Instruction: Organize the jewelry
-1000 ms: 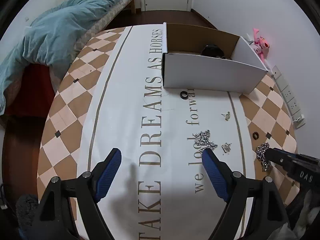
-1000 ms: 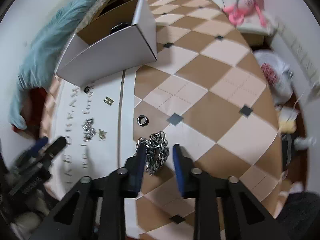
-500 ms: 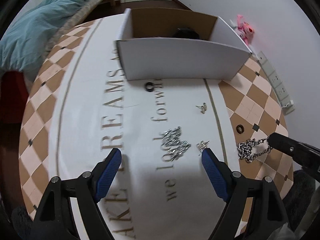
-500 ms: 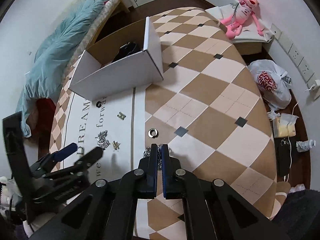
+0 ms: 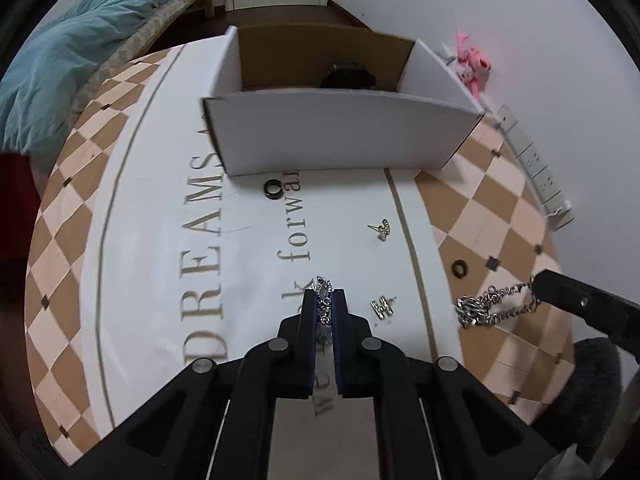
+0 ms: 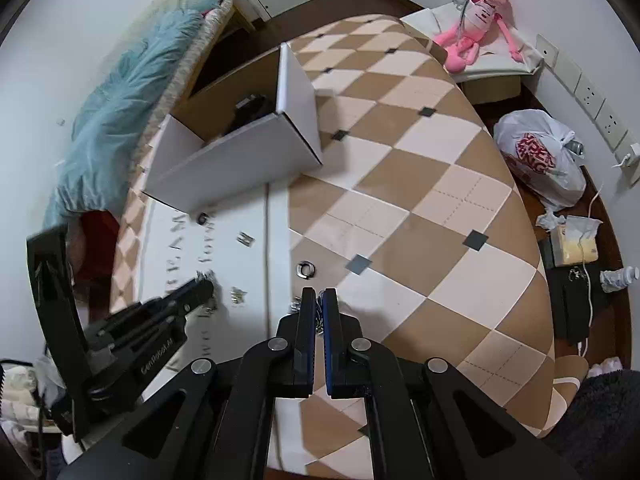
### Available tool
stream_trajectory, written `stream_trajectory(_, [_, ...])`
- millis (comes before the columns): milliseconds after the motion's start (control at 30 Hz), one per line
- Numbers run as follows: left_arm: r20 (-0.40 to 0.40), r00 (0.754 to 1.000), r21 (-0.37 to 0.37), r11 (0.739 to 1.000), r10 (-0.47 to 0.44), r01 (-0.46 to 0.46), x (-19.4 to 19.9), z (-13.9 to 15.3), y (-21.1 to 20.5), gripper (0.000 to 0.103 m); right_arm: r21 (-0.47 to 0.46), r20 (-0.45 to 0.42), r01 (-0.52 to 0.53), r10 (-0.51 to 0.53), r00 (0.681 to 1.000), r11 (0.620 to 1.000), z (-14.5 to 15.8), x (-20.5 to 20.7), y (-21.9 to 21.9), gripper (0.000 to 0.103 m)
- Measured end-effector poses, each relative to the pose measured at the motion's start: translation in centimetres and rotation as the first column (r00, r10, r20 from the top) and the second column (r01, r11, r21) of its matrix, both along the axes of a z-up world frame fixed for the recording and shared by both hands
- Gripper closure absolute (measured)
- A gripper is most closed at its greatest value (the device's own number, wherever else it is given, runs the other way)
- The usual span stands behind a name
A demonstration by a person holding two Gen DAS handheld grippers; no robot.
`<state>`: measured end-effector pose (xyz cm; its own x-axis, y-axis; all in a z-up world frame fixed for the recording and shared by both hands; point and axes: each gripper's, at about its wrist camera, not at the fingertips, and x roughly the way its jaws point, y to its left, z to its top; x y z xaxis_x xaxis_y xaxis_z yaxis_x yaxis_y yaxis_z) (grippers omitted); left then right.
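My left gripper (image 5: 323,300) is shut on a small silver chain (image 5: 323,295) lying on the white lettered cloth. My right gripper (image 6: 315,300) is shut on a thick silver chain (image 5: 490,306), which hangs from its tip at the right of the left wrist view; in its own view the chain is mostly hidden between the fingers. Loose on the cloth are a black ring (image 5: 272,191), a gold earring (image 5: 383,229), a silver earring (image 5: 382,307) and a dark ring (image 5: 460,269). The open white box (image 5: 340,136) stands at the far end with a dark object (image 5: 348,76) inside.
A checkered cloth covers the table (image 6: 420,184). A bed with a teal blanket (image 5: 76,40) is at the left. A pink plush toy (image 6: 476,20), a plastic bag (image 6: 540,160) and floor clutter lie to the right. A power strip (image 5: 536,168) runs along the wall.
My left gripper moved forward and closed on the small silver chain. My right gripper closed on the thick chain and lifted it off the table.
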<state>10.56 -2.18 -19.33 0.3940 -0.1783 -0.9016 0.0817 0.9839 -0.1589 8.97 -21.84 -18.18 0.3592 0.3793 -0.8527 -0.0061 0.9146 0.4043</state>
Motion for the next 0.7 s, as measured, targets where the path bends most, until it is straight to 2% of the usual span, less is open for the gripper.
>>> stream_trajectory(200, [0.05,0.999,-0.072,0.997,0.008,-0.005,-1.2,4.4,1.2,0.099,0.048,0.056,-0.031,0.029,0.998,0.998,3.7,0.1,0.2,0.1])
stream_trajectory(400, [0.124,0.992,-0.145,0.989,0.008,0.01,0.0,10.0,1.7,0.099,0.081,0.131,-0.078,0.067,0.989,0.994,8.7,1.4,0.7,0.1])
stream_trajectory(567, [0.174,0.985,-0.174,0.984,0.001,0.03,3.6,13.9,2.1,0.099,0.055,0.218,-0.123,0.108,0.97,0.991,13.8,5.0,2.0,0.1])
stream_trajectory(700, [0.173,0.985,-0.157,0.987,0.001,0.027,7.9,14.8,2.6,0.099,-0.016,0.235,-0.14,0.14,0.962,0.99,15.2,9.6,3.5,0.1])
